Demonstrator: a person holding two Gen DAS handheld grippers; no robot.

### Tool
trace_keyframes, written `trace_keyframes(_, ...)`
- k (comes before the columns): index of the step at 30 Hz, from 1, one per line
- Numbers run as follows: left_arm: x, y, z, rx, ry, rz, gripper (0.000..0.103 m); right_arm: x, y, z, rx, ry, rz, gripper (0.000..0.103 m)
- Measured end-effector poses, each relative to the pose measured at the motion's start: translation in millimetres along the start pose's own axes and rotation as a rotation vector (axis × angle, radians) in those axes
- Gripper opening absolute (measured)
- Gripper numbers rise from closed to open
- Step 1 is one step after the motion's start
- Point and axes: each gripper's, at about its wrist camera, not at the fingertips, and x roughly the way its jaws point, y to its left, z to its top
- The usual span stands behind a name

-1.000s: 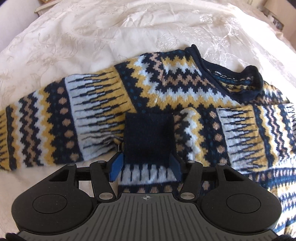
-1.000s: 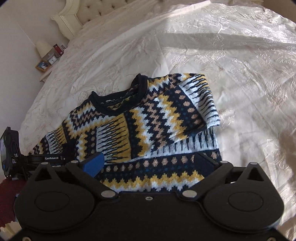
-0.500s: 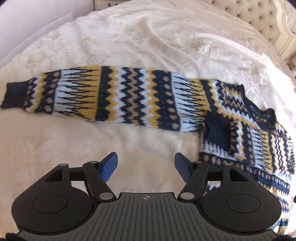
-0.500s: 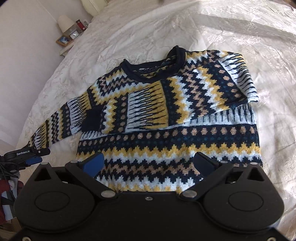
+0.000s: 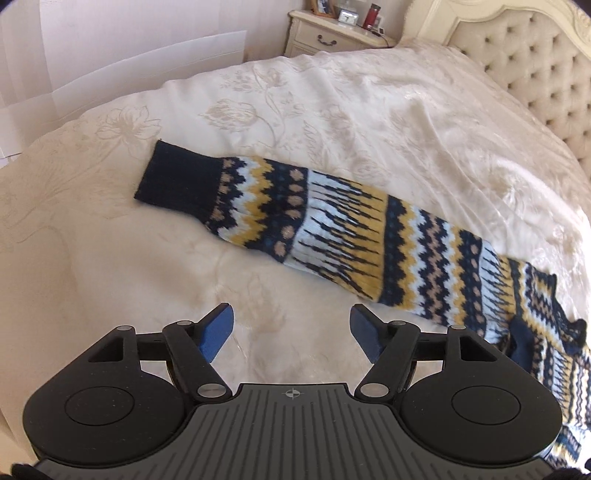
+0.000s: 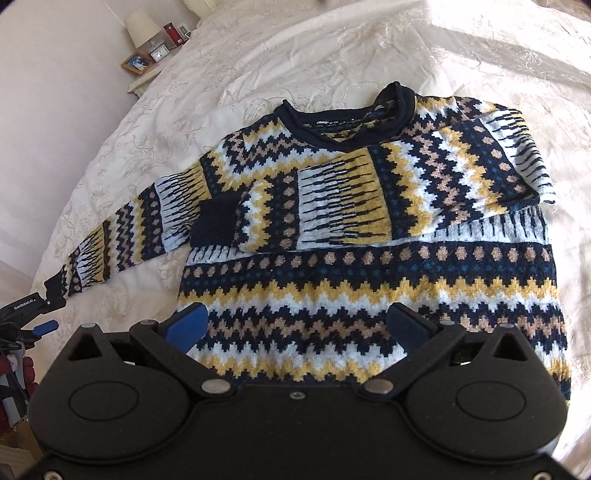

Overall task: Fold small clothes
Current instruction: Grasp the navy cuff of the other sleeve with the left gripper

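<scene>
A home bedroom is shown. Most of both views is filled by a bed (image 5: 332, 110) covered with a cream bedspread (image 6: 332, 44) embroidered with flowers. A tufted, buttoned headboard (image 5: 535, 74) in a carved cream frame is seen at the bed's head. Beside it, a cream bedside table (image 5: 332, 33) with a drawer is set against a pale wall (image 5: 110, 48). On it are kept a small clock (image 5: 347, 16), a framed picture (image 6: 137, 63), a red container (image 5: 370, 14) and a white lampshade (image 6: 140, 26). Sunlight is cast across the bedding.
</scene>
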Motion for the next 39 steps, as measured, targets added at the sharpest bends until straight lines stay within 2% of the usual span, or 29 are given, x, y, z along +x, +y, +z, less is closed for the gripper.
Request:
trace_keyframes(8, 26, 33, 35, -0.058, -0.047, 0.003, 0.072, 9, 26, 0, -0.009, 0.011, -0.018, 0.103)
trace_keyframes(11, 40, 44, 44, -0.091, -0.042, 0.014, 0.078, 13, 35, 0, -0.015, 0.019, -0.023, 0.103)
trace_keyframes(14, 52, 55, 50, -0.132, -0.038, 0.011, 0.079, 18, 42, 3, -0.025, 0.028, -0.028, 0.103)
trace_keyframes(25, 78, 66, 68, -0.151, -0.058, -0.061, 0.078, 35, 63, 16, -0.078, 0.059, -0.021, 0.103)
trace_keyframes(27, 77, 70, 70, -0.187, -0.067, -0.051, 0.064, 36, 65, 17, -0.090, 0.063, -0.014, 0.103)
trace_keyframes(28, 77, 71, 71, -0.206, -0.069, -0.027, 0.047, 36, 66, 18, -0.094, 0.064, -0.013, 0.103)
trace_keyframes(29, 77, 73, 73, -0.222, -0.064, -0.004, 0.036, 37, 66, 18, -0.097, 0.065, -0.011, 0.103)
trace_keyframes(31, 76, 78, 74, -0.249, -0.058, -0.007, 0.032, 37, 66, 18, -0.098, 0.069, -0.008, 0.103)
trace_keyframes(32, 73, 79, 74, -0.256, -0.068, -0.025, 0.020, 37, 65, 18, -0.098, 0.071, -0.006, 0.103)
trace_keyframes(34, 66, 80, 73, -0.249, -0.097, -0.032, 0.006, 37, 63, 17, -0.099, 0.074, -0.004, 0.103)
trace_keyframes(39, 33, 60, 76, -0.174, -0.161, -0.050, 0.005, 36, 57, 15, -0.102, 0.080, 0.012, 0.103)
